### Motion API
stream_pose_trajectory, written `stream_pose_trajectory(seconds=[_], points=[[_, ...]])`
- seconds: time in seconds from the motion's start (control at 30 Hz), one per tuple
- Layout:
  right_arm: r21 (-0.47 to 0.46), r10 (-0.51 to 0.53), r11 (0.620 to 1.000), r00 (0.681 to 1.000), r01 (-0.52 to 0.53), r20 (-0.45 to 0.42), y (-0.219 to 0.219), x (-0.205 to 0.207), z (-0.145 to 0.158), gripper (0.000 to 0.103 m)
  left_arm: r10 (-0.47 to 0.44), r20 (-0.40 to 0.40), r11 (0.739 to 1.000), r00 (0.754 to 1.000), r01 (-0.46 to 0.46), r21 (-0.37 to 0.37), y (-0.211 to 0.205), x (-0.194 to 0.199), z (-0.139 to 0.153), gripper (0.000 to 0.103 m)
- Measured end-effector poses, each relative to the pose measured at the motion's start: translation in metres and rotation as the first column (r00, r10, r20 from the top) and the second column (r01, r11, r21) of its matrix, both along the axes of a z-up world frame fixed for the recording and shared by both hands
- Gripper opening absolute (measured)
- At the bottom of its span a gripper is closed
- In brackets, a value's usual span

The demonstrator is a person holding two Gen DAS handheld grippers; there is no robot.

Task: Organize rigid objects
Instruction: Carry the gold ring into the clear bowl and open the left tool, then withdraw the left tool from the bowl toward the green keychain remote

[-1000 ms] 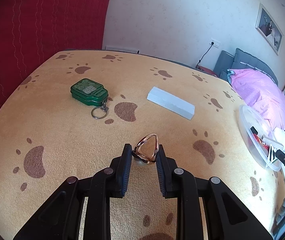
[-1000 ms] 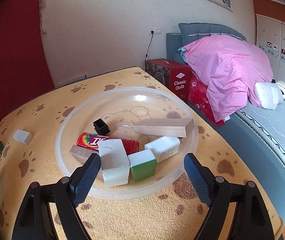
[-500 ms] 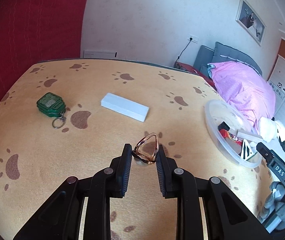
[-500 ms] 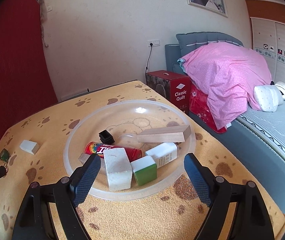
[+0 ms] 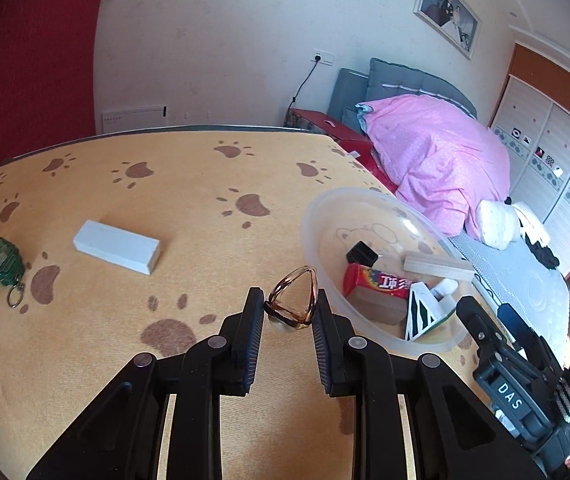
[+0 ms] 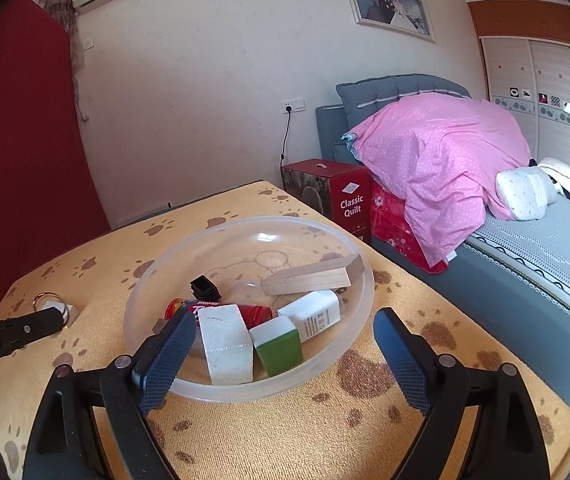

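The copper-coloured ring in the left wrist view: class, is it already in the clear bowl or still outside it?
Outside. The ring is clamped in the left gripper above the cloth, short of the bowl rim.

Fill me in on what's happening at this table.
A person is sorting small objects into a clear plastic bowl. The left gripper is shut on a gold ring-shaped piece, close to the bowl's rim. The right gripper is open and empty, its jaws having just widened. A white block and green keychain wait on the table.
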State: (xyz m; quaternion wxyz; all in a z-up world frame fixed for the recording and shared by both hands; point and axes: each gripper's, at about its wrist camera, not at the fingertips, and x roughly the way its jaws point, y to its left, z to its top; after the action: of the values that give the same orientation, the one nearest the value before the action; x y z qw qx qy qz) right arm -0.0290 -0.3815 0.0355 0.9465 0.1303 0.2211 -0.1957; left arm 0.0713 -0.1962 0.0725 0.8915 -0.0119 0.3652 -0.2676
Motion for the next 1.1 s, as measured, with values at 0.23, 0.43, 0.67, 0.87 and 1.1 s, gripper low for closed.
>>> stream_pose_trajectory(seconds=[0.23, 0.43, 0.67, 0.87, 1.1], points=[[0.024, -0.009, 1.0, 1.0, 0.008, 0.016, -0.005, -0.003, -0.002, 0.095, -0.056, 0.002, 0.998, 0.998, 0.056, 0.025, -0.038, 0.01, 0.0, 0.025], [0.052, -0.012, 0.999, 1.0, 0.011, 0.018, -0.01, -0.004, -0.004, 0.095, -0.081, -0.006, 0.996, 0.997, 0.081, 0.038, -0.06, 0.018, -0.005, 0.025], [0.056, -0.009, 0.998, 1.0, 0.008, 0.021, -0.01, -0.004, -0.004, 0.095, -0.059, -0.022, 0.998, 0.998, 0.06, 0.037, -0.07, 0.032, -0.016, 0.028], [0.062, -0.009, 0.998, 1.0, 0.008, 0.017, -0.011, -0.004, -0.005, 0.095, -0.028, -0.029, 0.999, 0.999, 0.029, 0.037, -0.065, 0.033, -0.025, 0.056], [0.062, -0.008, 0.998, 1.0, 0.007, 0.013, -0.011, -0.004, -0.006, 0.096, -0.013, -0.03, 0.999, 0.999, 0.014, 0.044, -0.056, 0.032, -0.028, 0.056]])
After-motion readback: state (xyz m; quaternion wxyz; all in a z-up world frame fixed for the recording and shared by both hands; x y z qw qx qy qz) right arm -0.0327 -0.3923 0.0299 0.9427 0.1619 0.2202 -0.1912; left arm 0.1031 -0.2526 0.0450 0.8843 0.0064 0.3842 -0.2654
